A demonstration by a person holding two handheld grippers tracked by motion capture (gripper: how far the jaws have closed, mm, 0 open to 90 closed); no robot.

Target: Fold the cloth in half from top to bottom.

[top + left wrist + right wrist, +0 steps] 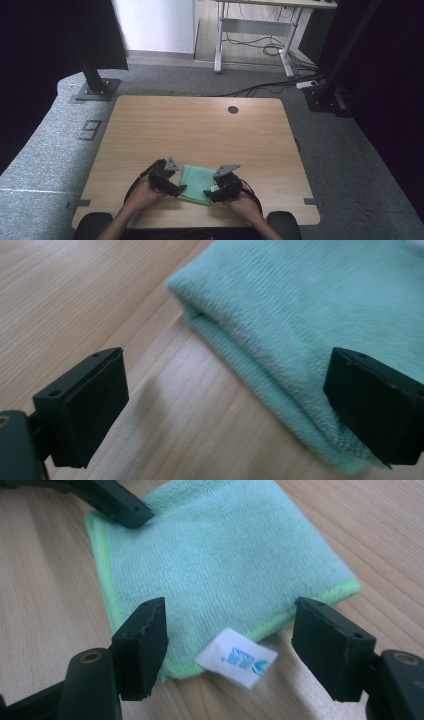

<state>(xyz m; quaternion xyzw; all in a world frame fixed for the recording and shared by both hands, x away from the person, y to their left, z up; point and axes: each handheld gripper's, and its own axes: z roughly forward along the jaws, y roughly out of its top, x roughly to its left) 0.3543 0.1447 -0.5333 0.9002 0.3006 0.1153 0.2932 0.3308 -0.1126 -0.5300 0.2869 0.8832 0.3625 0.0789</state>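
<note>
high: overhead, forward-down | gripper views: close, share cloth (220, 565)

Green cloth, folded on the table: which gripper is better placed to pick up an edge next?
Probably the right gripper: its open jaws straddle the green cloth hem by the white tag. The left gripper is open too, mostly over bare table.

This looks like a lab or test room, probably set up for recording: a bare wooden table (200, 130) stands on grey carpet (45, 150) between black frame posts (90, 70) and dark curtains (30, 50), with loose cables (260, 47) under a desk (255, 30) behind
</note>
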